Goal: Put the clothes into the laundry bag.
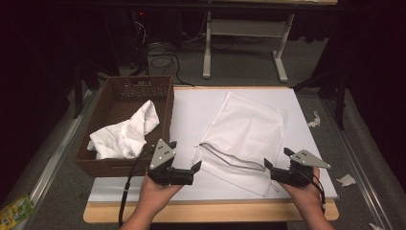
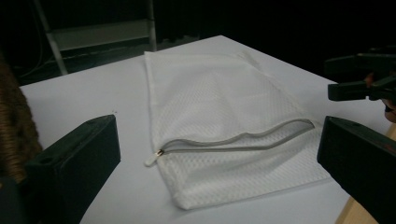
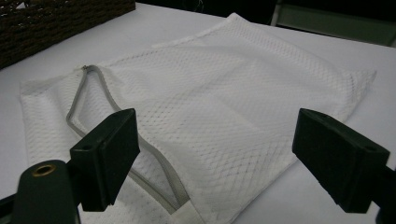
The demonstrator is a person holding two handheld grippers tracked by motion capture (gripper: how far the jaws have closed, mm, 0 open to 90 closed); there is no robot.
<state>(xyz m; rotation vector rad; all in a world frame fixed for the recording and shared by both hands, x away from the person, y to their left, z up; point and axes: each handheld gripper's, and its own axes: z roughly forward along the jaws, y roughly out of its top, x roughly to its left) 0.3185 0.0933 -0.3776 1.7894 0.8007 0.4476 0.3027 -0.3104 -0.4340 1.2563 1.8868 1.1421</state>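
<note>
So the mesh laundry bag (image 1: pixel 245 136) lies flat on the white table (image 1: pixel 191 115), its open zipper (image 1: pixel 232 158) running between both hands. Left gripper (image 1: pixel 184 162) and right gripper (image 1: pixel 276 159) are both spread wide, holding nothing. The right one's nearer, right at the zipper's end.

No readable text, label, brand, number or sign in any view. Mesh laundry bag (image 1: pixel 244 129), wicker basket (image 1: pixel 163 115) and gripper bodies carry no lettering. Colourful packet (image 1: pixel 14 211) on floor at 8 o'clock of high view bears print, too small and blurred to read.
</note>
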